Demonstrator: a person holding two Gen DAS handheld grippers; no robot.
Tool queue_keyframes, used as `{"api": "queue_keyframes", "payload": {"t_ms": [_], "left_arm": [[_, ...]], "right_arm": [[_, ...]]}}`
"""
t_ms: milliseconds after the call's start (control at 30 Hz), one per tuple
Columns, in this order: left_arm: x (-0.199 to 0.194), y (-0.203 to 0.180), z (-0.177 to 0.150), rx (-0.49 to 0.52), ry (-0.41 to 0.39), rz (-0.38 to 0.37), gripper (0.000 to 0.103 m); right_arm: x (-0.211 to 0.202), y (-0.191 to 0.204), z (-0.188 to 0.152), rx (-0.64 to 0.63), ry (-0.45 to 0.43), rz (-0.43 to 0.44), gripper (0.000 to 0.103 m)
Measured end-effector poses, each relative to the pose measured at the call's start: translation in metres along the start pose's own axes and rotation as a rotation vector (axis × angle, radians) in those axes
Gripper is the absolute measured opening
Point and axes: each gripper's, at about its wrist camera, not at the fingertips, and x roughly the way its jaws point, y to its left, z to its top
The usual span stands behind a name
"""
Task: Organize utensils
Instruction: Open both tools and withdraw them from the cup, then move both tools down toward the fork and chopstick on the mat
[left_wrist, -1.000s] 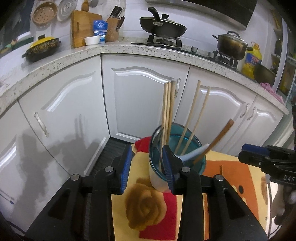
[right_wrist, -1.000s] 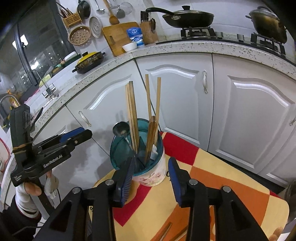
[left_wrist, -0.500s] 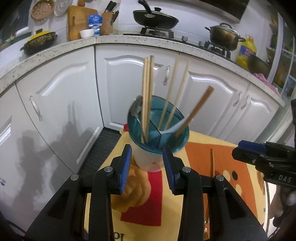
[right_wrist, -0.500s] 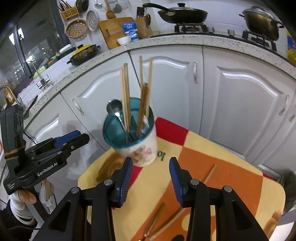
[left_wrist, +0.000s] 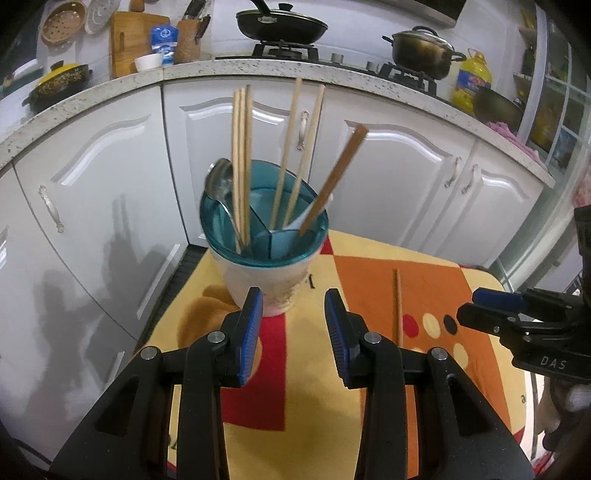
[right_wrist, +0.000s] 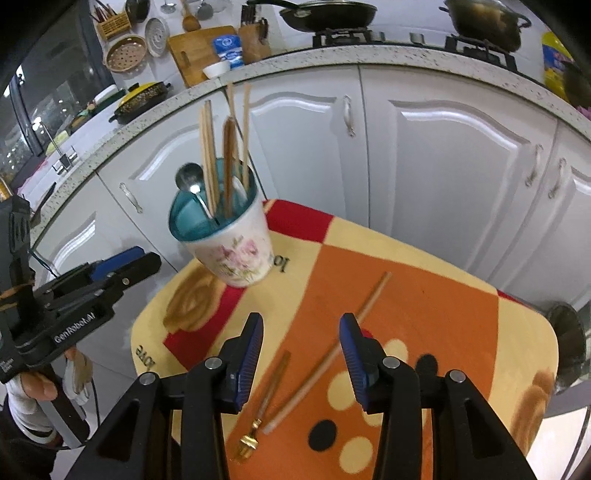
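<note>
Now looking down at a bright table mat, holding up a flowery cup packed with chopsticks and a spoon. Lying flat near it: one chopstick, one fork. Hovering above, wide apart and gripping nothing: left gripper, right gripper.
</note>
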Motion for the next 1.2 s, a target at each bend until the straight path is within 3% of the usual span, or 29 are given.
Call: {"api": "queue_keyframes", "payload": {"t_ms": [267,433,733,800,933,1200], "left_arm": [[0.008,-0.003,-0.01,0.001,0.038,-0.053,0.038],[0.024,-0.003,-0.024,-0.004,0.107,-0.093,0.039],[0.05,-0.007,-0.044,-0.004,0.208,-0.121,0.039],[0.053,-0.008,-0.046,0.001,0.219,-0.123,0.039],[0.058,-0.012,-0.049,0.017,0.24,-0.129,0.039],[0.068,-0.022,-0.053,0.036,0.275,-0.166,0.039]], "right_arm": [[0.01,-0.023,-0.025,0.045,0.062,-0.032,0.041],[0.027,-0.037,-0.035,0.081,0.112,-0.041,0.041],[0.077,-0.039,-0.022,0.114,0.174,-0.014,0.041],[0.092,-0.037,-0.018,0.115,0.191,-0.018,0.038],[0.116,-0.038,-0.017,0.098,0.234,-0.048,0.016],[0.082,-0.057,-0.057,0.122,0.252,0.025,0.01]]}}
